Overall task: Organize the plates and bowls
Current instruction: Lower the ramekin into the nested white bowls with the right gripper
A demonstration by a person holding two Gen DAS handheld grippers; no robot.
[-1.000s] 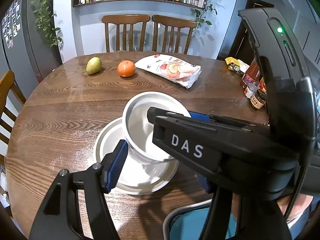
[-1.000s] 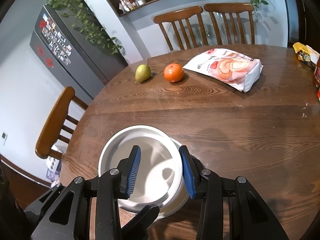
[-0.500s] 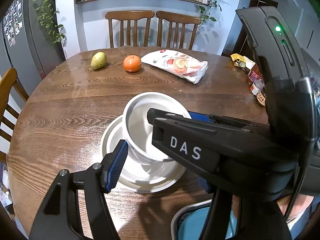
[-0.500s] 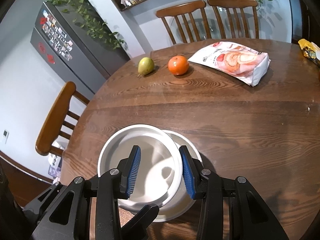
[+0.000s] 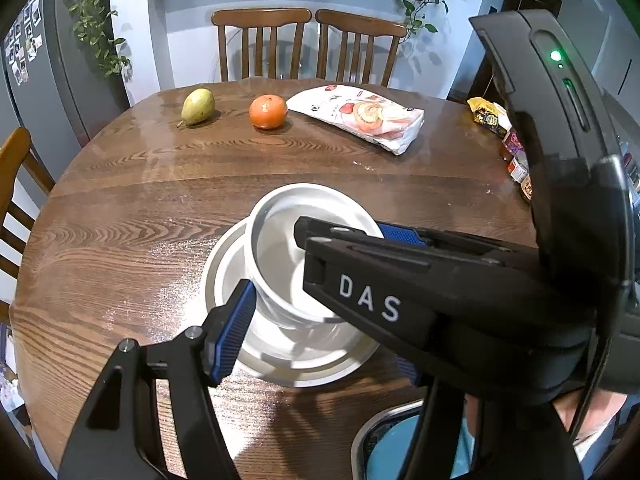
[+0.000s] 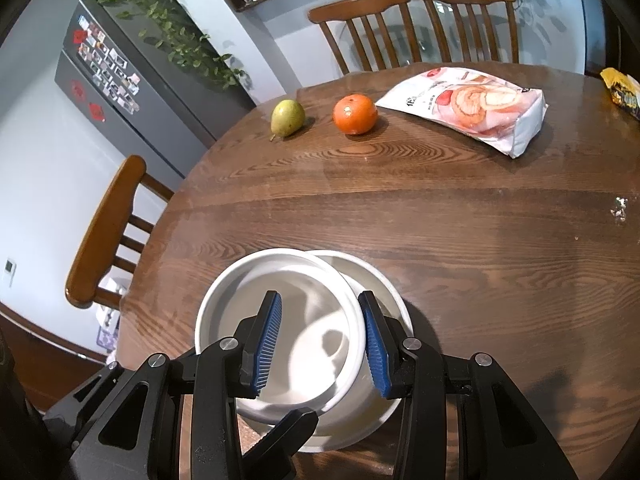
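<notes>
The right gripper [image 6: 322, 338] pinches the right wall of the round white bowl [image 6: 280, 312]: one blue pad is inside the bowl and the other presses on its outside. The bowl looks lifted and a bit tilted over the wide white plate [image 6: 384, 292], which lies on the round brown wooden table [image 6: 440, 208].

The left gripper [image 5: 320, 316] has its jaws partly spread on either side of the bowl [image 5: 280, 248]. One blue pad sits right at the bowl's outer wall; the other pad is mostly hidden behind the right gripper's black body. I cannot tell if the left one squeezes the bowl or only stays beside it.

To do this step well, I think the bowl should come down slowly, flat, in the middle of the plate [image 5: 224, 280], and only then be let go. If it lands crooked, it could slip or clink.

The left view shows the gap under the bowl and its slant. The right view shows how far the bowl sits off to the plate's left side.
</notes>
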